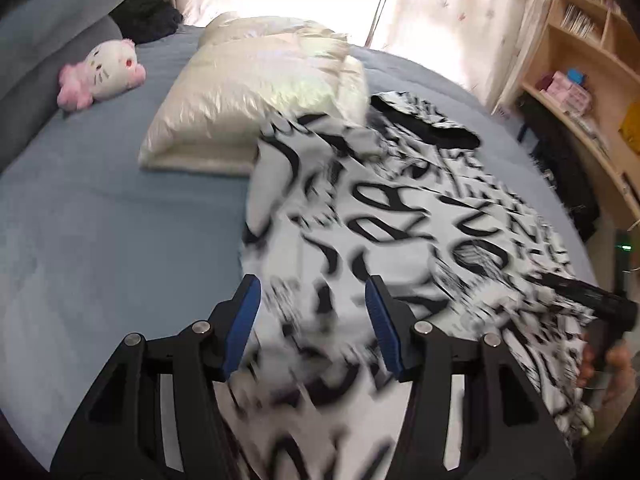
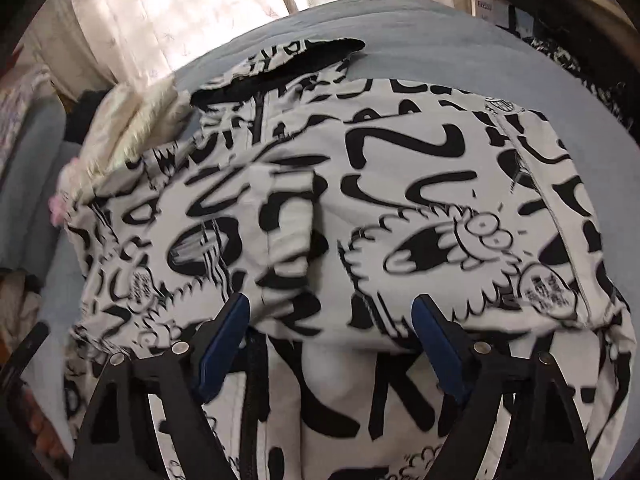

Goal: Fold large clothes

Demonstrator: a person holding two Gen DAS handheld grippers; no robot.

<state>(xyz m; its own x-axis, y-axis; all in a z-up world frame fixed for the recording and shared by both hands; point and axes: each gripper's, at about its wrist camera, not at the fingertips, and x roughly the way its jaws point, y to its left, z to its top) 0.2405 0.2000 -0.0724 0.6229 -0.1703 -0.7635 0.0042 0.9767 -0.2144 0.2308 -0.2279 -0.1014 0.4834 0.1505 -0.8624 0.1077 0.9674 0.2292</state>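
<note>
Left gripper [image 1: 312, 320]: jaws stand partway apart over the near part of the garment, blue pads clear of the cloth; nothing pinched.
Right gripper [image 2: 332, 336]: jaws wide apart, hovering just above a raised fold; no cloth caught between the pads.
Jacket [image 1: 400, 220]: large white piece with black lettering, spread on the blue bed [image 1: 100, 240], black-lined collar at the far end, one side lapped over the middle. It touches the folded cream puffer [image 1: 256, 88] beside it.
Zipper [image 2: 256, 364]: runs down the near part, just inside the right gripper's left pad.
Step in hand: I'd judge both hands are between grabs, choosing the next edge to take.
Doing it well: pinch hem or side seam, both layers, not the loose hump; take matching points with each hand and lift evenly so the fold lands square.
Watch for: dragging the cream puffer along, or snagging the zipper.
Plush toy [image 1: 100, 74]: well apart, no bother.
</note>
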